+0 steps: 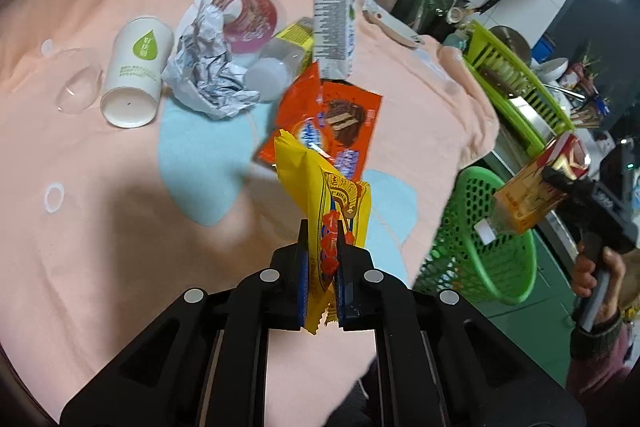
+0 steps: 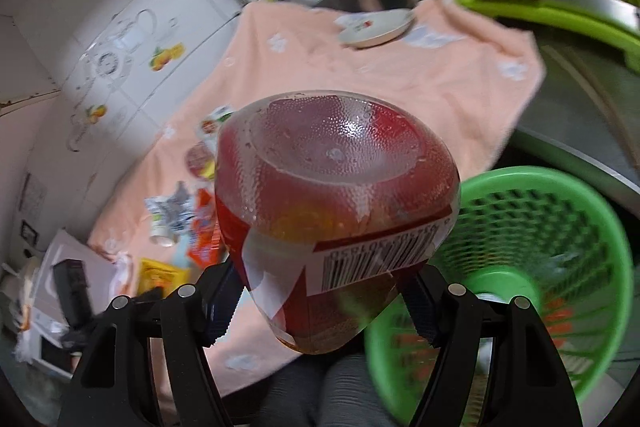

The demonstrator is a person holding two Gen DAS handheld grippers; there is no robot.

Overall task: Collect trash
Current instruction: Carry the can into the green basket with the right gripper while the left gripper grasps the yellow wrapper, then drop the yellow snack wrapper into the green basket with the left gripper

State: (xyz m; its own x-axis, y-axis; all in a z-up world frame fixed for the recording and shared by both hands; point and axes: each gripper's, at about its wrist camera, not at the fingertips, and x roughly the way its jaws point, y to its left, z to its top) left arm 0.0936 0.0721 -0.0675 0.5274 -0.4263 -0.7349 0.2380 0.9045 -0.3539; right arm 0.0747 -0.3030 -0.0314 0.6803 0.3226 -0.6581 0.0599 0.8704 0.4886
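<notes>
- Step in hand, as I judge it: you are mid-carry with a piece of trash in each gripper, bound for the green basket (image 2: 532,267).
- Left gripper (image 1: 323,227): fingers closed tight on a yellow snack wrapper (image 1: 324,195), lower centre of the left view; the wrapper is crinkled, stands upright and is lifted off the desk (image 1: 80,187).
- Right gripper (image 2: 320,291): fingers clamped on a clear red-labelled bottle (image 2: 336,195), centre of the right view, base toward the camera, barcode showing.
- Next move: bring the bottle over the basket's mouth at lower right, part the fingers, then follow with the wrapper.
- Basket: green mesh, beside the desk's edge; some items seem to lie inside, though blurred.
- Farther, upper left of the left view, trash not yet picked up: orange wrapper (image 1: 332,123), crumpled foil (image 1: 204,67), white paper cup (image 1: 134,75), carton (image 1: 334,31).
</notes>
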